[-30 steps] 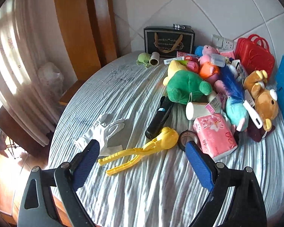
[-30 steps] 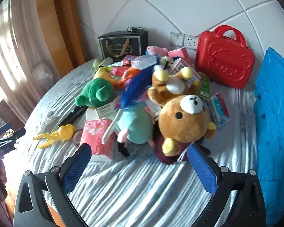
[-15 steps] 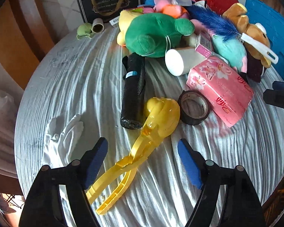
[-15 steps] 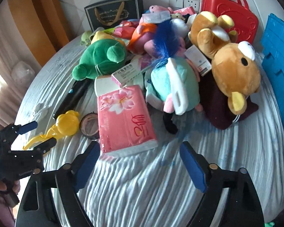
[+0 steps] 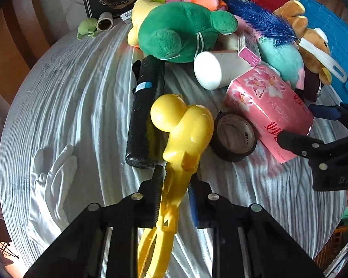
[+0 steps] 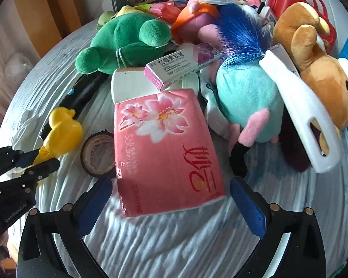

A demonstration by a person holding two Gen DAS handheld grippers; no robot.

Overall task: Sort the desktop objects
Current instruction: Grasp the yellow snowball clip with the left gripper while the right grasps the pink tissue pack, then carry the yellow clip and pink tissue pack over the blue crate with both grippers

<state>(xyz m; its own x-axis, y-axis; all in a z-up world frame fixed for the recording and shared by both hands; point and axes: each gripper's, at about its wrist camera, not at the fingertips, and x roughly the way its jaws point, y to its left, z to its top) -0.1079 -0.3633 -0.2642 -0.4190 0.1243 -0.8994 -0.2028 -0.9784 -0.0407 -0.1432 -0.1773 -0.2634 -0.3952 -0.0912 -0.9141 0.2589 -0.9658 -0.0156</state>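
My left gripper point(image 5: 174, 180) is closing on the neck of the yellow duck-shaped tongs point(image 5: 181, 125), pads pressing the shaft just behind the duck head; the tongs lie on the striped cloth point(image 5: 76, 97) just left of the pink tissue pack point(image 5: 269, 106), beside the black tape roll point(image 5: 234, 136). My right gripper point(image 6: 169, 199) is opening, its jaws straddling the near end of that pack without touching it. I judge the tongs light, rigid, glossy and likely to slip; the pack looks soft, best taken across its width
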